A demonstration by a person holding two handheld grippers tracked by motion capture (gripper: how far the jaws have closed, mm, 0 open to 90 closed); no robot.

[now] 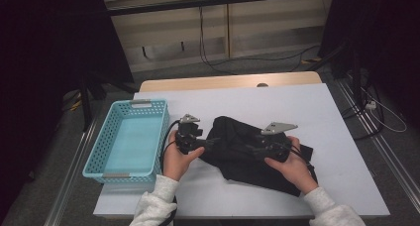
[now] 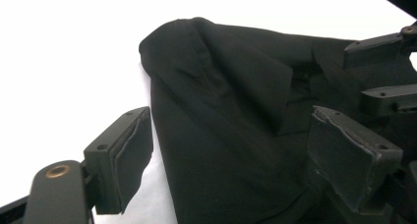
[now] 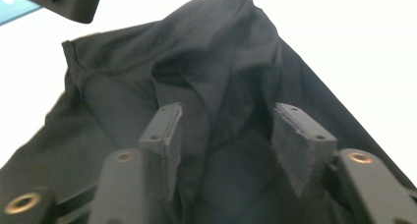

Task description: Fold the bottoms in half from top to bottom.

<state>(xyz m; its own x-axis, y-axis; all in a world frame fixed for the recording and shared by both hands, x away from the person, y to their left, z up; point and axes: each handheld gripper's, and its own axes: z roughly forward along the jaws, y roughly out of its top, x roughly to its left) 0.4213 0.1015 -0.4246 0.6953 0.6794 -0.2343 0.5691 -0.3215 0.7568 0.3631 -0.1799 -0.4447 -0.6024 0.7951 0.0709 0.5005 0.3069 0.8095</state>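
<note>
Straddling a raised fold with jaws spread, the right gripper [image 3: 223, 145] is hovering over the crumpled black fabric garment [image 1: 247, 154], which is lying mid-table on the white tabletop [image 1: 297, 107]. The left gripper [image 2: 228, 160], also gaping, is approaching its near edge. Soft, light and floppy, the cloth is probably best pinched at a ridge. A light-blue perforated plastic basket [image 1: 99, 151] is sitting to the left.

The black garment [image 1: 237, 146] was matt woven cloth; my pads [image 3: 295, 145] looked like rough grey foam; the basket [image 1: 99, 156] was glossy plastic.
</note>
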